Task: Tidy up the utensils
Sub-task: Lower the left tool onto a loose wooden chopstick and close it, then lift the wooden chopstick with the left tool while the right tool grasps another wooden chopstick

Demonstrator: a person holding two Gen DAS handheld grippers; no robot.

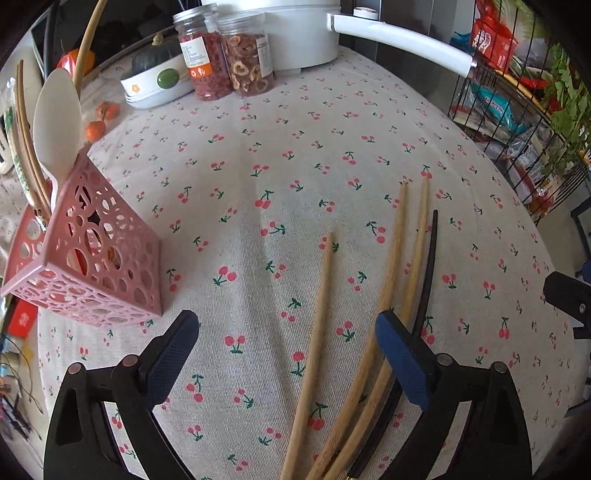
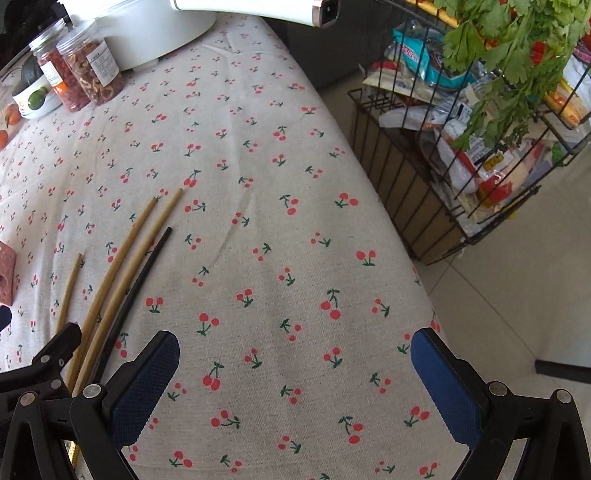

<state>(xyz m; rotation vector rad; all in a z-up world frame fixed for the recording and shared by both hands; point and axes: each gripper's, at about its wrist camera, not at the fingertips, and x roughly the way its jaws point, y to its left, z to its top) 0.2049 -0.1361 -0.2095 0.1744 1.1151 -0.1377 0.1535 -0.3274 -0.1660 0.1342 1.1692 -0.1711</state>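
A home kitchen or dining corner is showing here: a cherry-print cloth point(image 1: 258, 155) is covering the desk, jars of dried fruit point(image 1: 229, 55) are standing beside a white cooker point(image 1: 295, 33), and a wire rack point(image 2: 461, 155) on the tiled floor is holding snack packets and leafy greens point(image 2: 509, 48).

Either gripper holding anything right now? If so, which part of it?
Nothing held. Left gripper is open above the chopsticks on the tablecloth, pads not touching them. Right gripper is open over bare cloth.
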